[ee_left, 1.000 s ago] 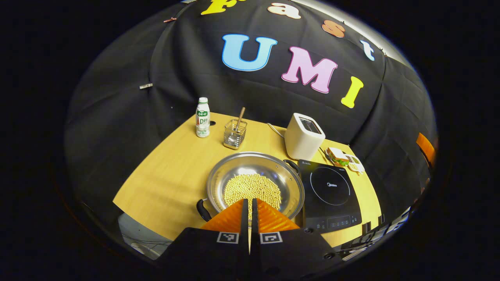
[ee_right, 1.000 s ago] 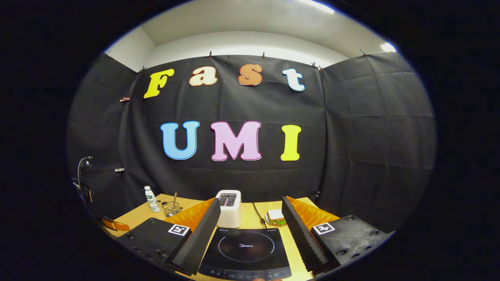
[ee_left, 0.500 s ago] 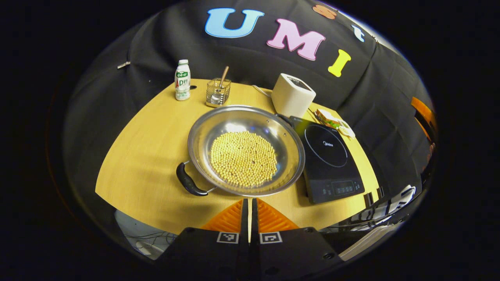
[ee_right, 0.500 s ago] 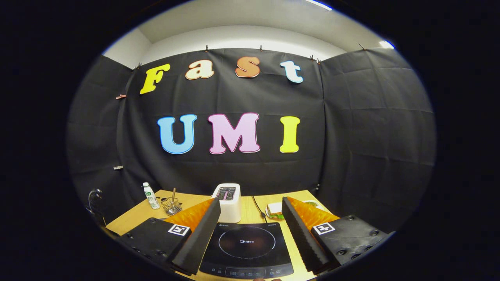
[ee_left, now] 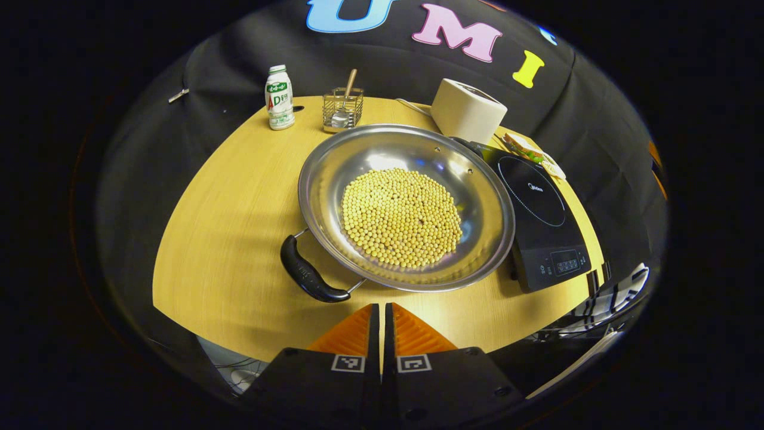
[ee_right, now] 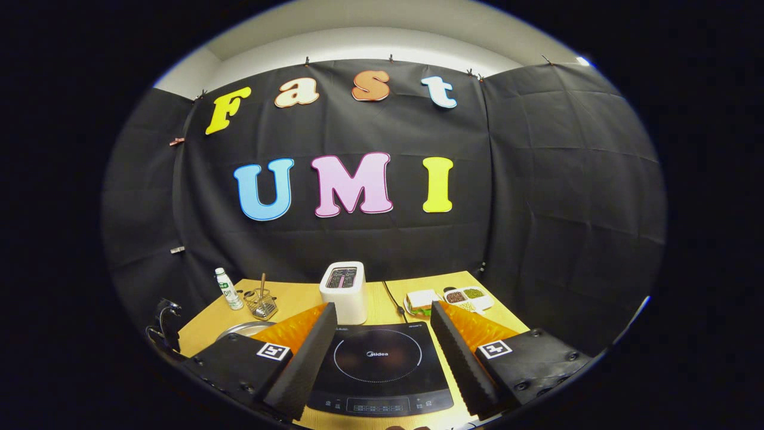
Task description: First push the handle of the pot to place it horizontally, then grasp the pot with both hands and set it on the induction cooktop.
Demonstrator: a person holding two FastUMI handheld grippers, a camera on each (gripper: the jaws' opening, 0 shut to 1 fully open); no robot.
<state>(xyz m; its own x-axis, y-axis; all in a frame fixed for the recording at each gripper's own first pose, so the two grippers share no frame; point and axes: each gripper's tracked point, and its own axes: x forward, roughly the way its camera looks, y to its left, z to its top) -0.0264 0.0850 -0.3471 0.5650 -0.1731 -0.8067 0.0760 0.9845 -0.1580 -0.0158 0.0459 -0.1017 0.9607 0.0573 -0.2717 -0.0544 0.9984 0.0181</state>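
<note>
A wide steel pot [ee_left: 406, 206] holding yellow beans sits mid-table in the left gripper view. Its near black handle [ee_left: 307, 276] points toward the front left; the far handle [ee_left: 462, 142] lies by the toaster. My left gripper [ee_left: 381, 309] is shut and empty, hovering just short of the pot's near rim, right of that handle. The black induction cooktop [ee_left: 540, 209] lies right of the pot. In the right gripper view my right gripper [ee_right: 382, 319] stands open above the cooktop [ee_right: 377, 364], nothing between its fingers. A sliver of the pot's rim [ee_right: 245, 328] shows at the left.
At the back of the yellow table [ee_left: 233, 209] stand a white bottle [ee_left: 279, 97], a wire holder with a spoon [ee_left: 342, 109] and a white toaster [ee_left: 467, 110]. A sandwich [ee_right: 421, 301] and a small divided dish [ee_right: 468, 297] sit behind the cooktop.
My left gripper has pulled back from over the pot and tilted down, so the whole pot and its near handle show. The right gripper's view has tilted slightly down; it stays open.
</note>
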